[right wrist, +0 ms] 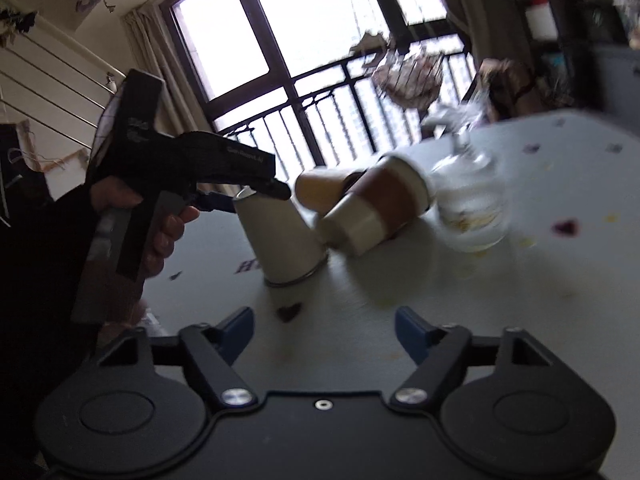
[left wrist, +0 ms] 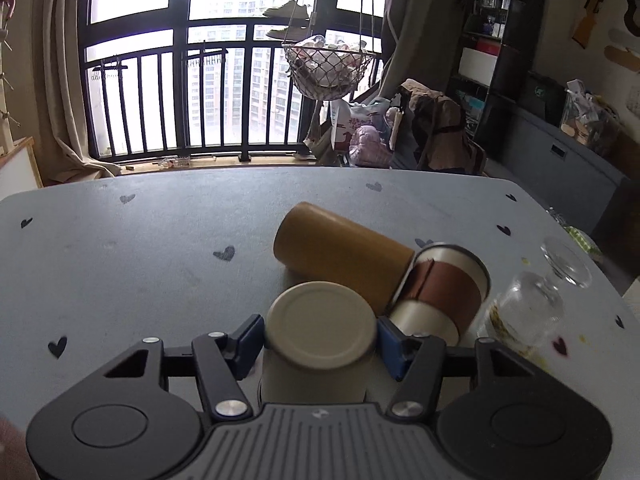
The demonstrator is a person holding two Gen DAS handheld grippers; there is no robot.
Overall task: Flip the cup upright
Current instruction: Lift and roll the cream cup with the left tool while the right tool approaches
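Note:
A cream cup (left wrist: 320,344) stands upside down on the grey table (left wrist: 140,248), base up. My left gripper (left wrist: 320,340) has its blue pads on both sides of the cup near the base and is shut on it. In the right wrist view the same cup (right wrist: 280,236) stands rim down with the left gripper (right wrist: 240,196) at its top. My right gripper (right wrist: 324,336) is open and empty, held above the table in front of the cup.
A brown cylinder (left wrist: 340,256) and a cream cup with a brown sleeve (left wrist: 440,292) lie on their sides just behind the cup. Two clear glass pieces (left wrist: 528,308) lie to the right. The table edge (left wrist: 600,280) is near at right.

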